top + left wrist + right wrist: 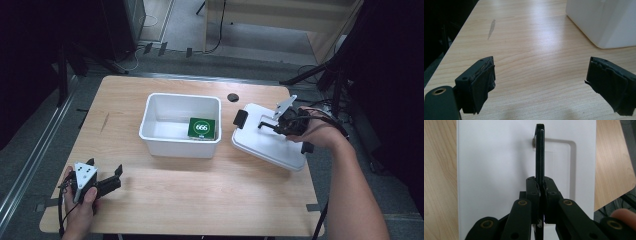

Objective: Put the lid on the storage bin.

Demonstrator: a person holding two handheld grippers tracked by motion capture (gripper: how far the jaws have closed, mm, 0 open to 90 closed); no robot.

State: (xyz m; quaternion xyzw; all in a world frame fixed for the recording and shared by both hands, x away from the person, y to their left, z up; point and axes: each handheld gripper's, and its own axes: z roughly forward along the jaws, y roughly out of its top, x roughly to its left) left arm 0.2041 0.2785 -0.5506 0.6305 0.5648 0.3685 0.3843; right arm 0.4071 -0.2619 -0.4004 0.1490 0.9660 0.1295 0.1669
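Pale wooden tabletop with rounded corners (pixel 165 200), lit evenly from above, a soft glare near its middle. Thin grey scuff mark (pixel 104 122) close to the left edge, small round black cable hole (pixel 232 97) by the far edge. Grey carpeted floor (pixel 30 150) around it, with a metal rail (pixel 37 155) running along the left side. Dark stands and loose cables (pixel 320 75) at the far right corner, black drapes on both sides. Light wooden panel (pixel 280 20) beyond the far edge.
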